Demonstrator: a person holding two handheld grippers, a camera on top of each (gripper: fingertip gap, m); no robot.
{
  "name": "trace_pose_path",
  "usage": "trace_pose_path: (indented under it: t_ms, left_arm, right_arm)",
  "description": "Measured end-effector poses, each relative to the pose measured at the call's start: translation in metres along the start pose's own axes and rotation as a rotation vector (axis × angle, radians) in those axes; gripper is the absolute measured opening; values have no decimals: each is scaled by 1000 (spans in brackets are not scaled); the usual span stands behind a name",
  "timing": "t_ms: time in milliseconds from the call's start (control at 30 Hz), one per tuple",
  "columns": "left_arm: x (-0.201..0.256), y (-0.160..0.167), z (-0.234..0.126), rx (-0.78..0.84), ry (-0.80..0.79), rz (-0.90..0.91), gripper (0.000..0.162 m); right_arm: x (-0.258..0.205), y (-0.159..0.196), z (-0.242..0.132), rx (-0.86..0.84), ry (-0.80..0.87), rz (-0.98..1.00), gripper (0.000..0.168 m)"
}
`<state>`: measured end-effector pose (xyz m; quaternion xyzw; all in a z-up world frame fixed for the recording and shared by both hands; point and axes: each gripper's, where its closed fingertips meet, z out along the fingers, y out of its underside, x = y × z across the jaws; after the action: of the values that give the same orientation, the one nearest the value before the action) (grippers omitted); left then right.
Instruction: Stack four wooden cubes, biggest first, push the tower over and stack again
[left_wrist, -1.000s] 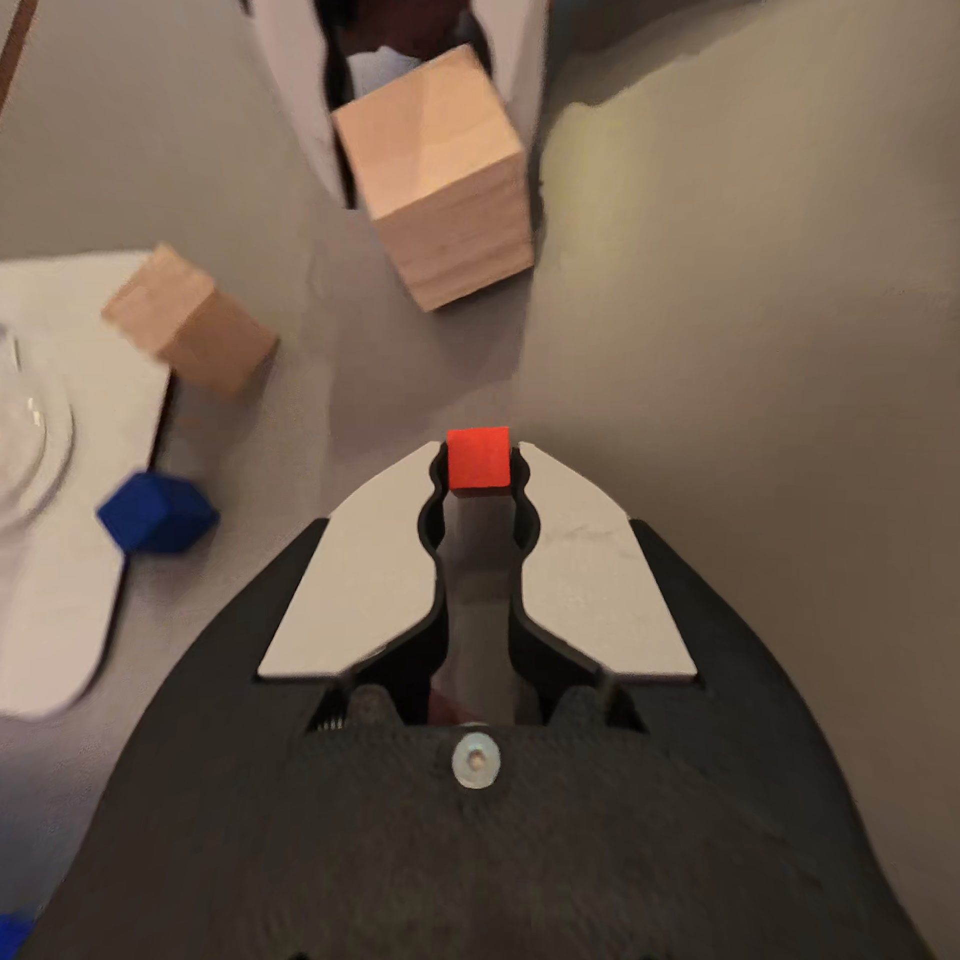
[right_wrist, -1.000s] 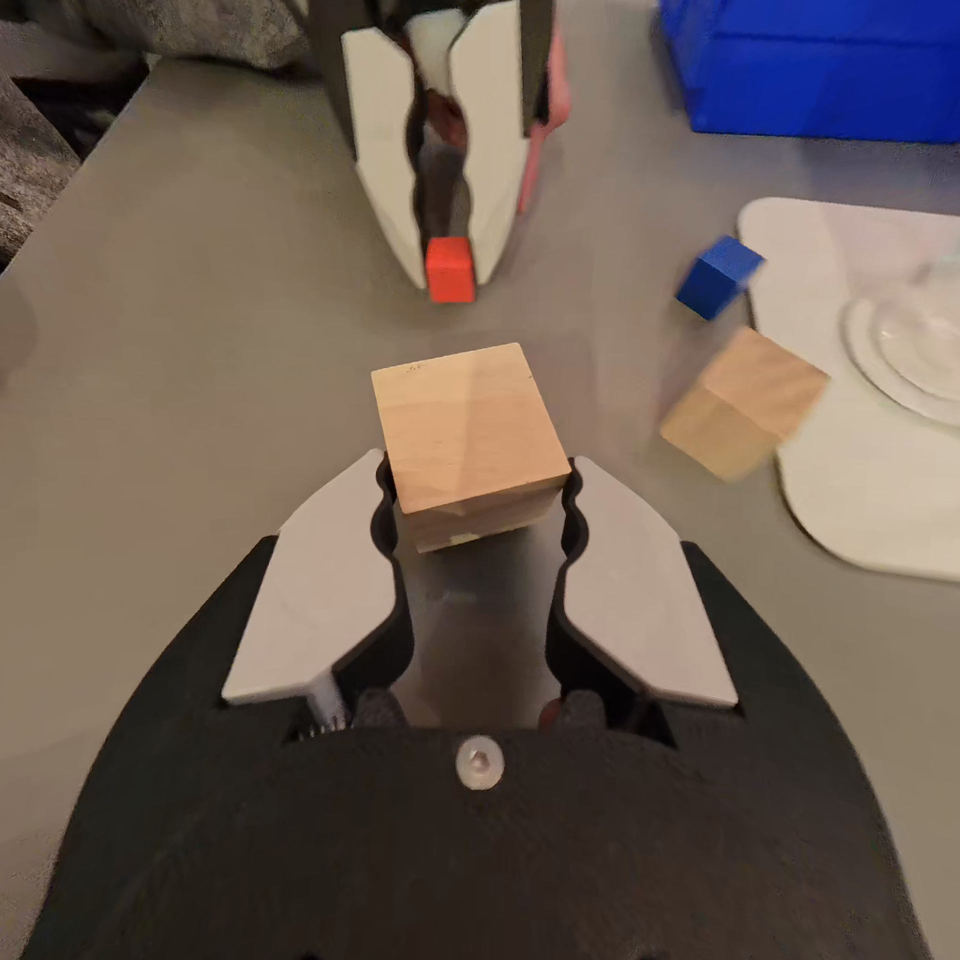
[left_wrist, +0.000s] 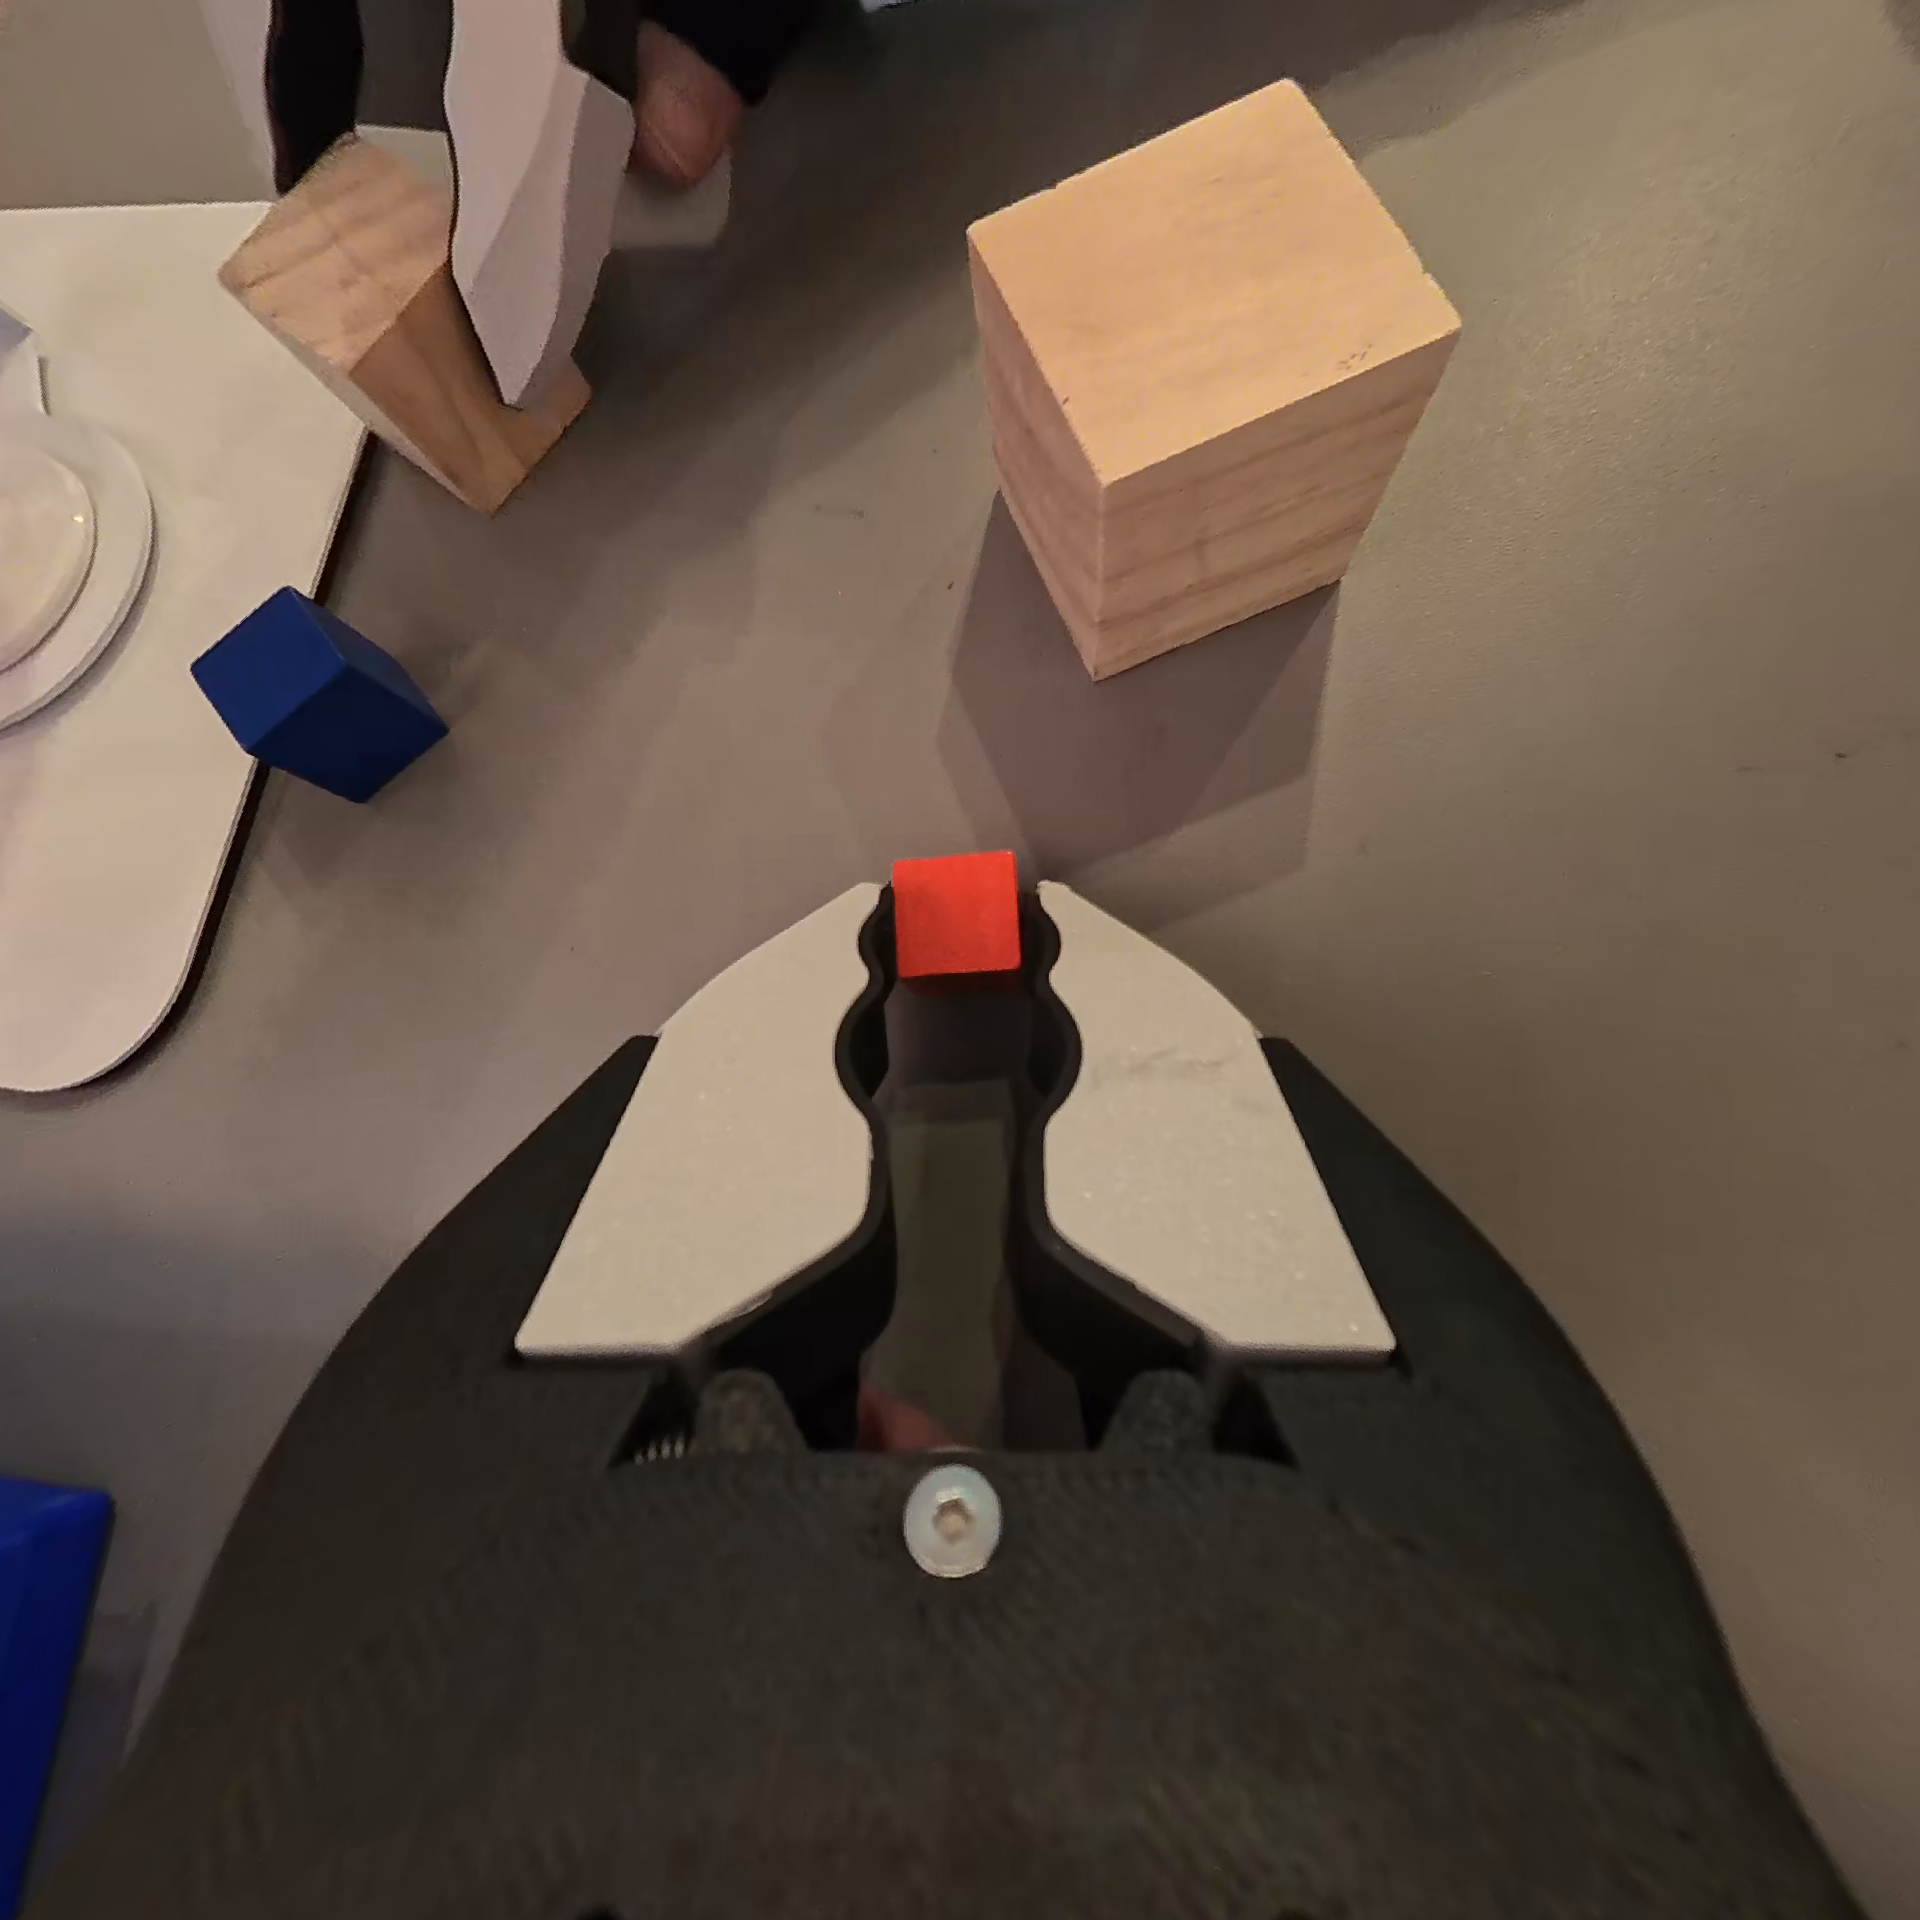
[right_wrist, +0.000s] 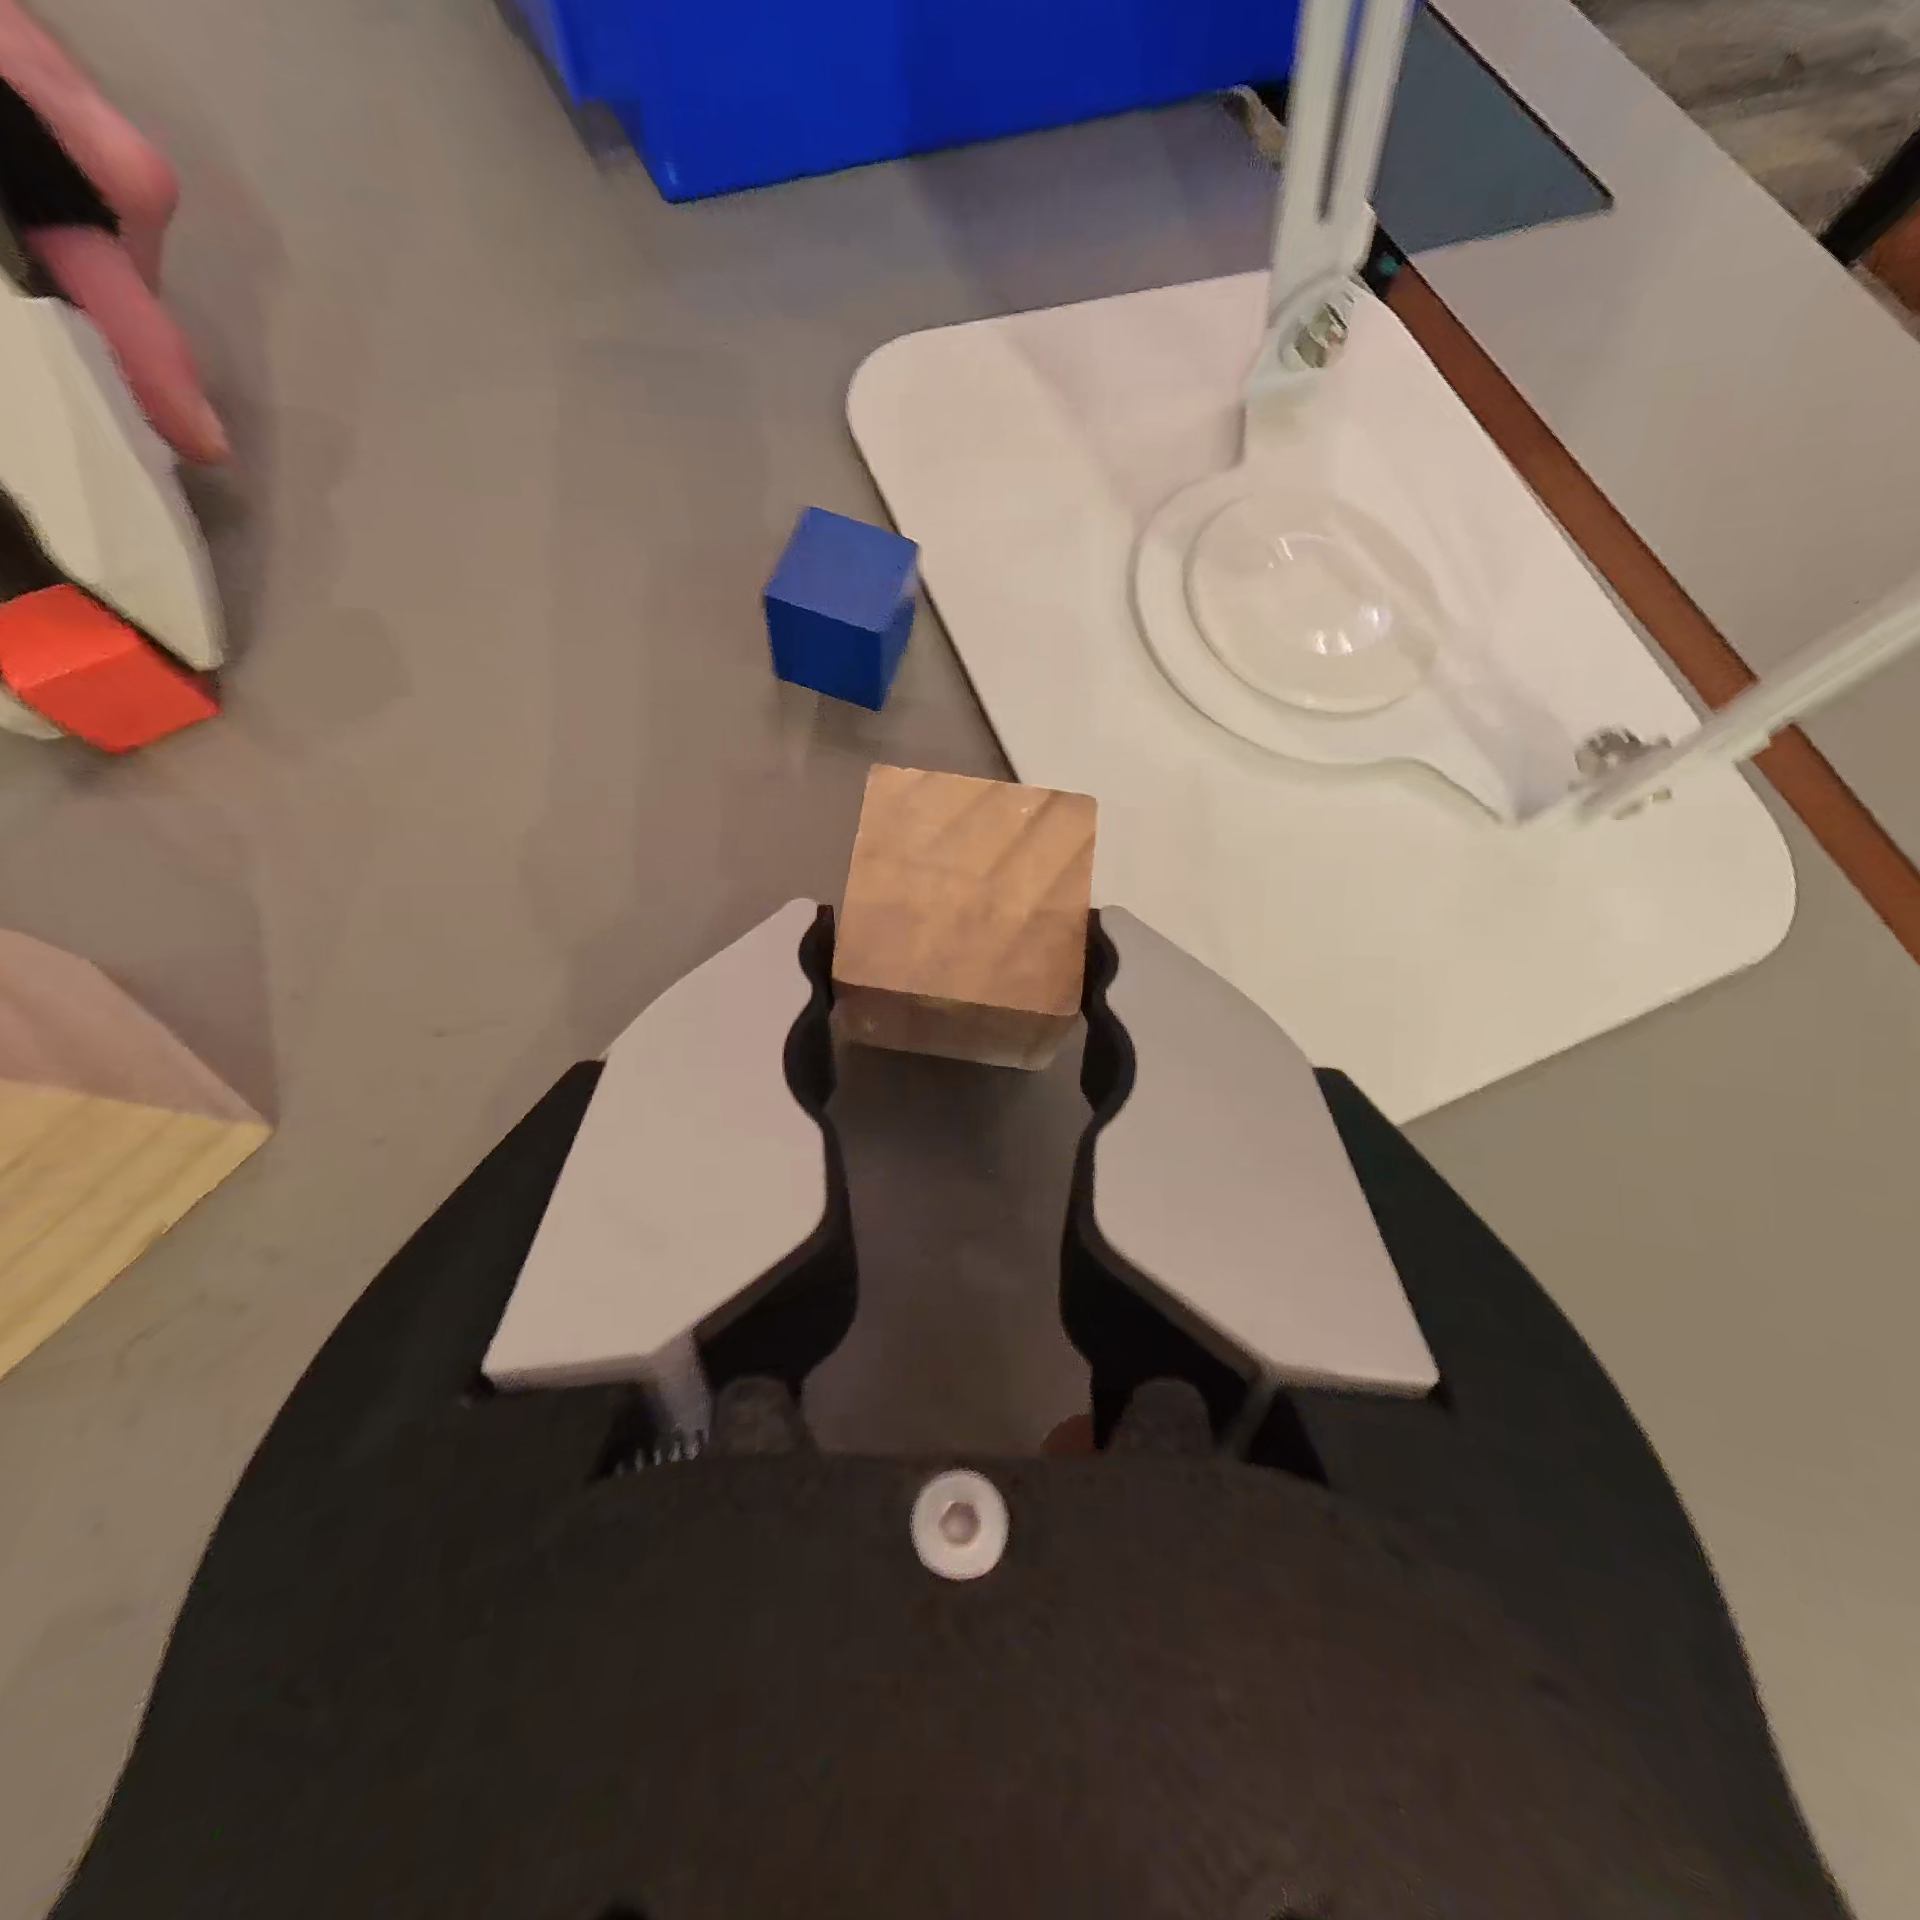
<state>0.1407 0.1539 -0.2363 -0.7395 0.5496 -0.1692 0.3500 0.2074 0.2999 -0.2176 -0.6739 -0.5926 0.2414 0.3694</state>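
The right hand-held gripper (right_wrist: 956, 966) clamps the mid-sized wooden cube (right_wrist: 961, 904), destined, it seems, for the biggest cube (left_wrist: 1210, 364) standing alone on the bench (left_wrist: 1558, 831). The left hand-held gripper (left_wrist: 961, 925) pinches the small red cube (left_wrist: 956, 914) nearby; the blue cube (left_wrist: 312, 694) waits left.

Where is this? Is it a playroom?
More likely a work table set up for recording. There is a plain grey tabletop, a blue bin, and a white base plate with a clear dome and thin white struts.
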Motion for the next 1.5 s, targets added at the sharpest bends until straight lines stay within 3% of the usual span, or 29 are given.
trace_pose_path:
  t_ms: [33,133,300,400,633,667,733,833,900,1033,1133,1367,1433,1500]
  left_arm:
    - [0,0,0,0,0,0,23]
    - [0,0,0,0,0,0,23]
    - [0,0,0,0,2,-1,23]
    - [0,0,0,0,2,-2,23]
    - [0,0,0,0,1,-1,23]
    - [0,0,0,0,1,-1,23]
    - [0,0,0,0,1,-2,23]
    - [-1,0,0,-1,3,-6,22]
    - [-1,0,0,-1,4,-7,22]
    - [-1,0,0,-1,6,-10,22]
    - [-1,0,1,-1,7,-14,22]
    - [-1,0,1,-1,6,-12,22]
    - [-1,0,1,-1,7,-13,22]
    - [-1,0,1,-1,7,-10,22]
  right_arm:
    - [-2,-4,-4,20,-13,-11,45]
    - [-36,-36,-35,170,-249,-70,45]
    - [-112,-61,-99,252,-630,-274,45]
    - [-133,-50,-96,159,-671,-376,45]
    - [-148,-30,-68,45,-723,-389,46]
    - [-148,-30,-69,40,-722,-390,47]
    - [-145,-33,-75,55,-714,-394,65]
    - [-126,-46,-85,132,-682,-344,69]
    - [-97,-60,-80,219,-580,-271,64]
    - [-38,-53,-28,166,-275,-163,61]
    - [-22,-45,14,73,-157,-93,64]
    - [-27,-43,63,-60,-94,19,48]
    - [-27,-39,68,-99,-74,-7,31]
    - [-33,-45,62,-81,-101,-33,30]
